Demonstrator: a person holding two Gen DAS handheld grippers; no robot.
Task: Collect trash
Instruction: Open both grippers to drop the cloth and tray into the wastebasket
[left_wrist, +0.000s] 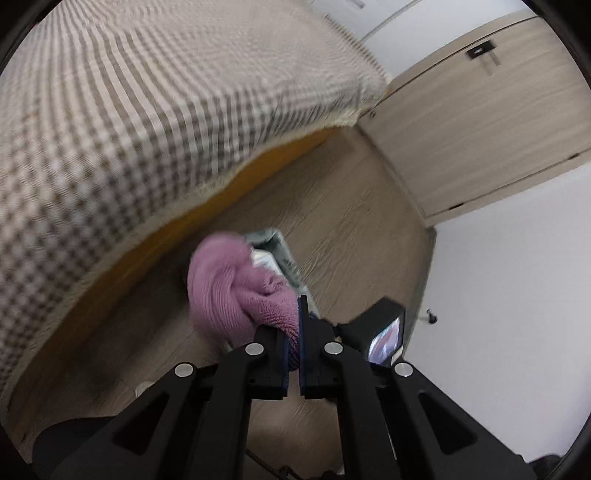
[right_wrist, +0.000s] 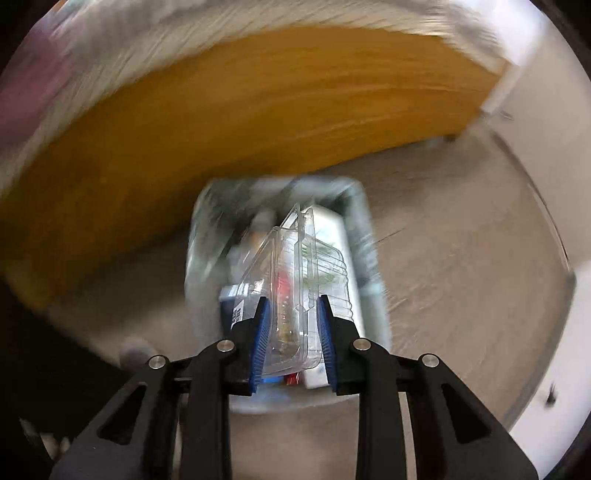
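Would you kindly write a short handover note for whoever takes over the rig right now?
Left gripper: shut on a pink cloth, held above the floor beside the bed.
Right gripper: shut on a clear plastic clamshell, directly over the bin.
Bin: on the floor by the bed's side, already holding some packaging; contents are blurred.
Done: both items picked up and brought to the bin.
Left: release the clamshell into the bin, then bring the cloth over it, assuming it counts as trash. Afterwards, check the floor for anything more; little of it shows here.
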